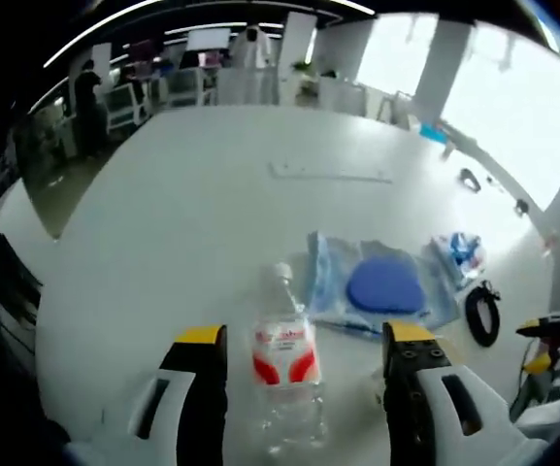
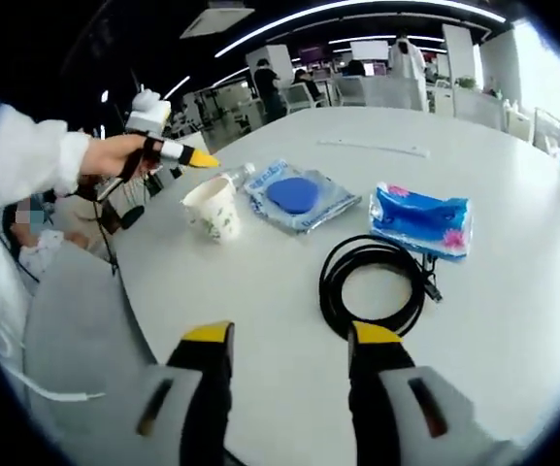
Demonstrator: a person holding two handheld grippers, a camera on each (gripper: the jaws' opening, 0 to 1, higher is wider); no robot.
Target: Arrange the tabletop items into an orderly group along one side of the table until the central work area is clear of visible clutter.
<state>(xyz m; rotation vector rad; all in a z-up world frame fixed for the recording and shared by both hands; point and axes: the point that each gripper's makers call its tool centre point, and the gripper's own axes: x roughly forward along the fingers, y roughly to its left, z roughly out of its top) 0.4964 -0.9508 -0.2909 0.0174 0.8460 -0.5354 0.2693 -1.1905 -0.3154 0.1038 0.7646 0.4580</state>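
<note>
Left gripper view: left gripper at bottom centre, jaws spread either side of a clear bottle, not visibly touching it; right of the bottle a bag with a blue disc; further right tissues and a black cable on the white table. Right gripper view: upper left, a hand holds the left gripper; cup centre left, bag beside it, coiled cable centre, tissues right; right gripper at bottom, jaws apart, holding nothing.
</note>
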